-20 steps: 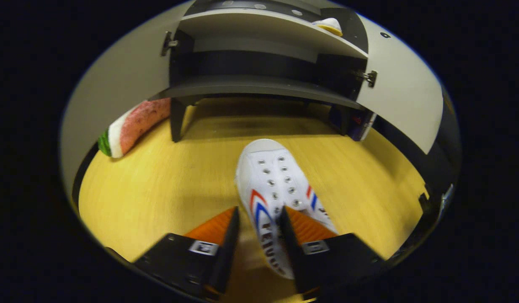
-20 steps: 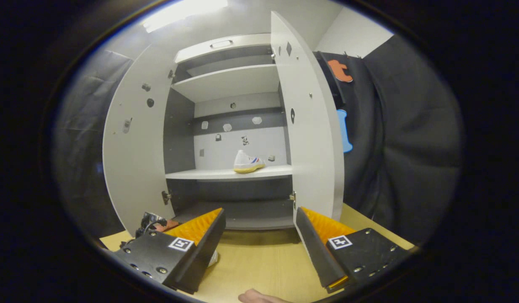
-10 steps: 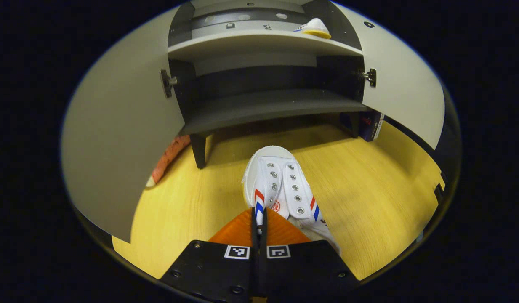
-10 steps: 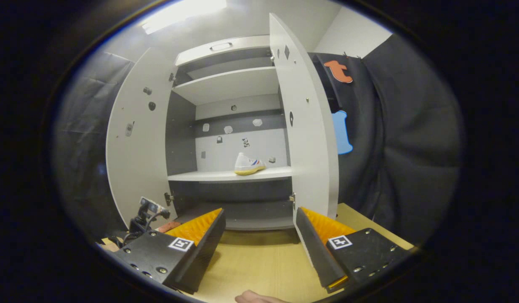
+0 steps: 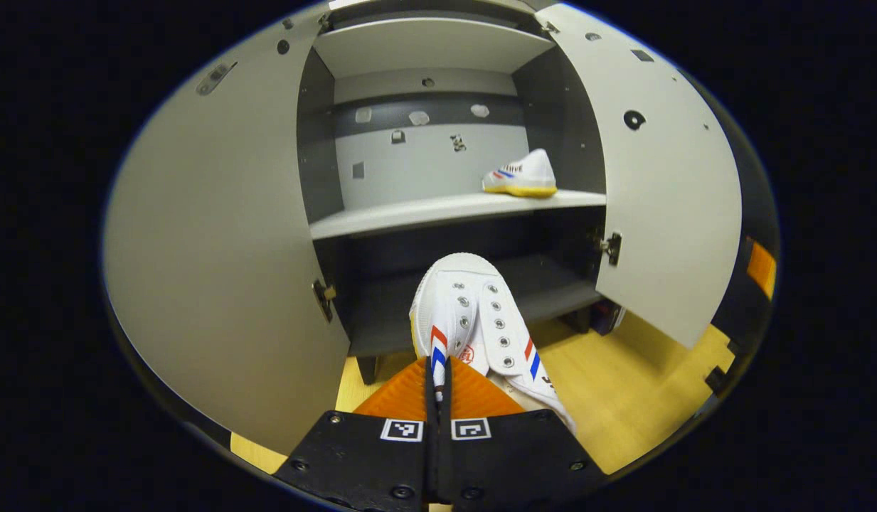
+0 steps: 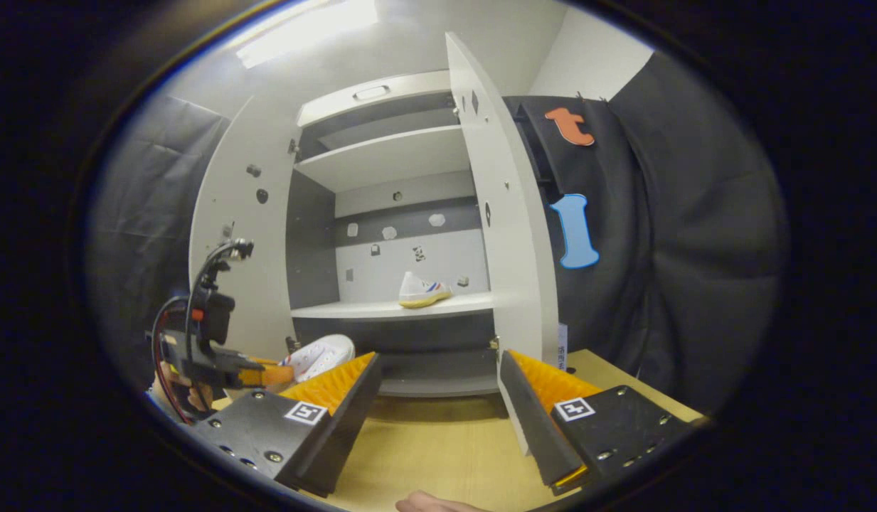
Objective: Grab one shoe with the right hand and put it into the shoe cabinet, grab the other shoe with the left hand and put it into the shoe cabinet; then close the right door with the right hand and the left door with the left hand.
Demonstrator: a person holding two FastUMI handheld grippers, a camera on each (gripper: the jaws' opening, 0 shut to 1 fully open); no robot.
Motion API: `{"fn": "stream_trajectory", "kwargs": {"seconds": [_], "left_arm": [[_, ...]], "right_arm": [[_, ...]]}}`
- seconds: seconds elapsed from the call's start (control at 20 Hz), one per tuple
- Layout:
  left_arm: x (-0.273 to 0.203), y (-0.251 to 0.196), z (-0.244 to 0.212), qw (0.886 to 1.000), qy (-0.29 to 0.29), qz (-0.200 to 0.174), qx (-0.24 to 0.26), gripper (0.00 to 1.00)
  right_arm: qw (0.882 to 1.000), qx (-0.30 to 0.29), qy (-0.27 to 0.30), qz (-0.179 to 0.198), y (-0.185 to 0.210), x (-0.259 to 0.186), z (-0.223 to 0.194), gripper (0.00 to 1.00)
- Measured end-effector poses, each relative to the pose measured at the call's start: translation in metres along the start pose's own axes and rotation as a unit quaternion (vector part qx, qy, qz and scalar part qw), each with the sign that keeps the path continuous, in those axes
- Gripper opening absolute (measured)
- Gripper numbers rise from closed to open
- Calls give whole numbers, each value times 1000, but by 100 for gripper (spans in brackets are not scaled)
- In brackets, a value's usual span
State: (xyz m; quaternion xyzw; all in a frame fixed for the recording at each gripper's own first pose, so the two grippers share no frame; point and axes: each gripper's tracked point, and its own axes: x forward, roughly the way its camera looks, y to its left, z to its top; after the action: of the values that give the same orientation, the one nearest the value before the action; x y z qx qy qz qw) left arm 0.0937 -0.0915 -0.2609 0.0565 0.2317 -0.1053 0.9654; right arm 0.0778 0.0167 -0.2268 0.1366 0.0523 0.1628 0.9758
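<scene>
Our left tongs [image 5: 438,387] pinch the white canvas shoe's [image 5: 474,320] collar; right tongs [image 6: 438,405] hang wide open, empty. We should lift it ahead onto the grey cabinet shelf [image 5: 410,213].

I closed the left gripper [image 5: 438,370] on the side of the second shoe [image 5: 474,313] and have raised it off the wooden floor [image 5: 623,398] to the front of the shoe cabinet [image 5: 438,213]. The left gripper and that shoe have risen into the right gripper view.
</scene>
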Motion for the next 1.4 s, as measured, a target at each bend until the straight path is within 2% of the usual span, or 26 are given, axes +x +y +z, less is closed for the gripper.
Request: {"fn": "stream_trajectory", "kwargs": {"seconds": [0.3, 0.55, 0.75, 0.8, 0.95, 1.0, 1.1, 1.3, 1.4], "left_arm": [[13, 9, 104, 997, -72, 23, -17, 0], [35, 13, 173, 994, -89, 18, -54, 0], [82, 22, 225, 993, -93, 31, -67, 0], [97, 25, 232, 993, -85, 40, -72, 2], [141, 35, 237, 993, -59, 57, -79, 0], [154, 36, 236, 994, -52, 53, -86, 0], [173, 40, 231, 993, -44, 46, -95, 0], [207, 47, 205, 995, -8, 45, -88, 3], [213, 51, 198, 995, 0, 48, -91, 1]], "right_arm": [[1000, 8, -1, 13, -5, 0, -2, 100], [999, -11, -17, 43, 4, -8, 9, 100], [997, -16, -29, 63, 14, -11, 18, 100], [997, -16, -32, 64, 14, -12, 20, 100], [997, -17, -40, 63, 10, -19, 20, 100], [997, -16, -40, 64, 10, -20, 18, 98], [997, -7, -43, 68, 11, -20, 17, 100], [996, 12, -42, 75, 10, -22, 15, 100], [997, 5, -43, 69, 7, -22, 15, 100]]}}
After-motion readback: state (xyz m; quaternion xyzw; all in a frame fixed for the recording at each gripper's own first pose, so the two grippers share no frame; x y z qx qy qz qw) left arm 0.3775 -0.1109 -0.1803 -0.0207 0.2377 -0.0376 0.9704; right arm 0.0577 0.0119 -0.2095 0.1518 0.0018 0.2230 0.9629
